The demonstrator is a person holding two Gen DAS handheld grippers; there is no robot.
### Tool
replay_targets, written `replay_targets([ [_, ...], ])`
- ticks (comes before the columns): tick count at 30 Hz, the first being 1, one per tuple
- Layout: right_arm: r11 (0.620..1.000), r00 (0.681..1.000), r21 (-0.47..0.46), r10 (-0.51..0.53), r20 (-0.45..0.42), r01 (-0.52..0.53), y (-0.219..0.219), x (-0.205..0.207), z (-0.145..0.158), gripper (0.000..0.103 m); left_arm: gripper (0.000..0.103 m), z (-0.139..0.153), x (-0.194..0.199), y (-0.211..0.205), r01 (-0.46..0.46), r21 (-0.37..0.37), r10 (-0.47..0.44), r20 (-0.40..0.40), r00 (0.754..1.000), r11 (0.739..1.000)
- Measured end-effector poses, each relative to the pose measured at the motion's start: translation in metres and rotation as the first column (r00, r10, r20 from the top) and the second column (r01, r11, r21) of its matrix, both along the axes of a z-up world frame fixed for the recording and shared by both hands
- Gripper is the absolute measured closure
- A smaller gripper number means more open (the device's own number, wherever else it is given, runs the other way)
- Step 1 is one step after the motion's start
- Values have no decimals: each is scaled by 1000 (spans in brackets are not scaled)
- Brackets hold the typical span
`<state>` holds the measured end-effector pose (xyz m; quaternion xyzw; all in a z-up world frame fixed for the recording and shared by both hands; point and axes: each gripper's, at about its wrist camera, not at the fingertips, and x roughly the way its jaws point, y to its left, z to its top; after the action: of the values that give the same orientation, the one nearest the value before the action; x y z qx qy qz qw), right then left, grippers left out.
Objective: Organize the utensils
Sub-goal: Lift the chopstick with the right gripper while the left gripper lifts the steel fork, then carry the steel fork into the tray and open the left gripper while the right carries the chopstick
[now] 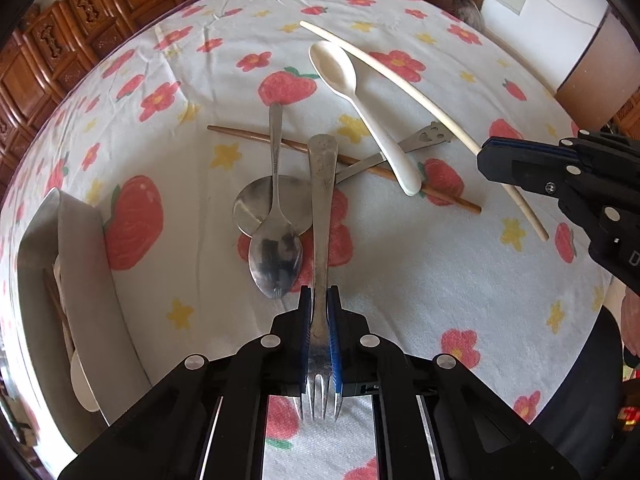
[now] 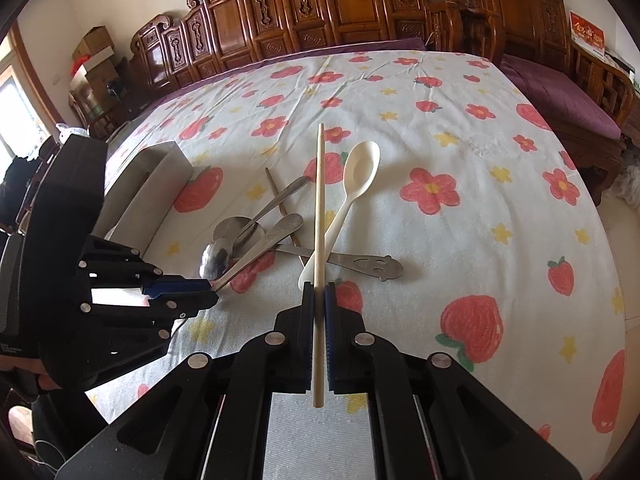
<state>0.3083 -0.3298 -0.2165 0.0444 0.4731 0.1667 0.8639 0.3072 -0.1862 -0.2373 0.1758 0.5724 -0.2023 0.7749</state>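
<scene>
My left gripper (image 1: 320, 300) is shut on a metal fork (image 1: 322, 200); the handle points away from me and the tines point back toward the camera. Beside the fork lies a metal spoon (image 1: 276, 248), resting over the round bowl of a large spoon (image 1: 256, 204) with a smiley-face handle (image 1: 430, 136). A white spoon (image 1: 360, 96) and a brown chopstick (image 1: 248, 135) lie crossed in the same pile. My right gripper (image 2: 319, 292) is shut on a cream chopstick (image 2: 319, 200), which it holds above the pile. In the right wrist view, the left gripper (image 2: 208, 290) is at the left, holding the fork (image 2: 264, 242).
A metal utensil holder (image 1: 80, 260) lies at the left of the pile with utensils inside; it also shows in the right wrist view (image 2: 156, 176). A flowered cloth (image 2: 460, 140) covers the table. Carved wooden chairs (image 2: 360, 4) stand behind it.
</scene>
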Motion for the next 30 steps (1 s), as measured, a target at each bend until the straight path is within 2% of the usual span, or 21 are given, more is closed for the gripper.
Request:
replay_targets([
  [7,1000,1000,8,12,22,-13,4,-3,11,97,97,29,-10,11,-40,-86,45,51,998,995],
  [9,1000,999,10,20,32,-20,9,-5,15,97,99,39,-10,15,-51,-102,59,70,996,993],
  [10,1000,999,10,23,35,-23,11,-5,17,97,103,46,-10,21,-60,-116,70,87,994,991],
  [12,999,998,3,33,45,-34,18,-6,21,97,103,53,-9,29,-66,-134,79,92,993,989],
  [15,999,998,-11,47,51,-47,25,-8,22,97,103,46,-7,35,-73,-117,81,67,994,990],
  [21,999,997,-25,45,57,-43,20,-15,25,97,103,35,-6,40,-62,-153,70,48,996,986],
  [22,999,997,-24,42,59,-40,18,-16,26,97,101,32,-6,39,-56,-141,63,47,997,988],
  [25,999,997,-18,34,62,-33,13,-16,28,97,79,18,-5,35,-29,-96,30,10,999,995],
  [30,1000,998,-19,23,64,-22,7,-13,28,97,78,-2,-4,29,-14,-46,13,-38,999,999],
])
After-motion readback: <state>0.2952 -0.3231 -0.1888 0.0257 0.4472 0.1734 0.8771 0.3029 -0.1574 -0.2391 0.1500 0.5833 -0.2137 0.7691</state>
